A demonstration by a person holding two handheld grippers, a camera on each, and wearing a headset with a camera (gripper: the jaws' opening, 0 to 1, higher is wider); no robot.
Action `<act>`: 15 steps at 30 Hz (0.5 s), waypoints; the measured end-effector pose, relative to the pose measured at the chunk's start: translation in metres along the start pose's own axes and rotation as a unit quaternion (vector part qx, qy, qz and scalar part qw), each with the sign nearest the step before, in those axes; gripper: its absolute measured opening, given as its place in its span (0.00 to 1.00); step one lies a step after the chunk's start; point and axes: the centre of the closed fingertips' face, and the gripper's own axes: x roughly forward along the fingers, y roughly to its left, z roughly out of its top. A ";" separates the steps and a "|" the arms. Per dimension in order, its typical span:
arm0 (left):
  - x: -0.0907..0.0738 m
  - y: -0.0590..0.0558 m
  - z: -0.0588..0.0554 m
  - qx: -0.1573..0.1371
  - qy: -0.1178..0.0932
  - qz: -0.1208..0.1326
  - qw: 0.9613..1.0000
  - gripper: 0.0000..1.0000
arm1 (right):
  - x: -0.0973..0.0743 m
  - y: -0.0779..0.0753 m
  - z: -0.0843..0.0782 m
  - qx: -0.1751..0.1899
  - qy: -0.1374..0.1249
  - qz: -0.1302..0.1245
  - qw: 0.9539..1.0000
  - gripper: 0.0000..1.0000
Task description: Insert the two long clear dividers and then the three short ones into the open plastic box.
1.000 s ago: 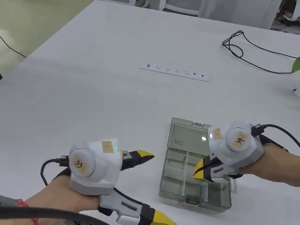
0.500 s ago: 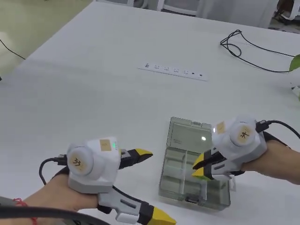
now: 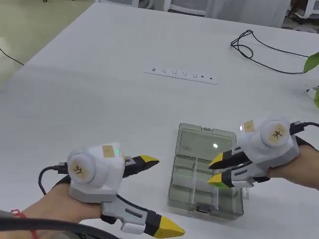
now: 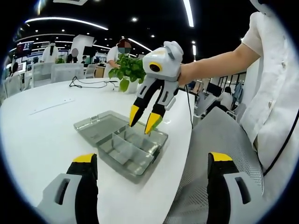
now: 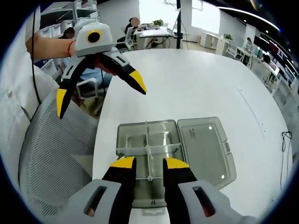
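Two grippers hover at the open plastic box (image 3: pixel 173 185) on the table (image 3: pixel 99 99). The left gripper (image 3: pixel 163 195) gapes wide beside it. The right gripper (image 3: pixel 216 170) is above, jaws narrowly apart, apparently empty. We judge the clear dividers (image 5: pixel 147 150) light, stiff and slippery; grip top edges.

bright even overhead light, soft shadows, fisheye-bent edges, sharp focus

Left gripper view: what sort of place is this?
Likely an open-plan office: a big white table with a power strip, ceiling strip lights, and more desks behind.
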 end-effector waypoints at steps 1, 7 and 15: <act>0.000 0.000 0.000 0.003 0.001 0.000 1.000 1.00 | -0.002 0.000 0.000 0.003 -0.001 -0.001 1.000 0.27; -0.002 0.002 0.001 0.003 0.000 0.004 1.000 1.00 | -0.015 0.000 -0.004 0.009 -0.009 -0.009 1.000 0.32; -0.002 0.003 0.003 0.007 0.002 0.004 1.000 1.00 | -0.031 -0.001 -0.012 0.021 -0.017 -0.021 0.999 0.39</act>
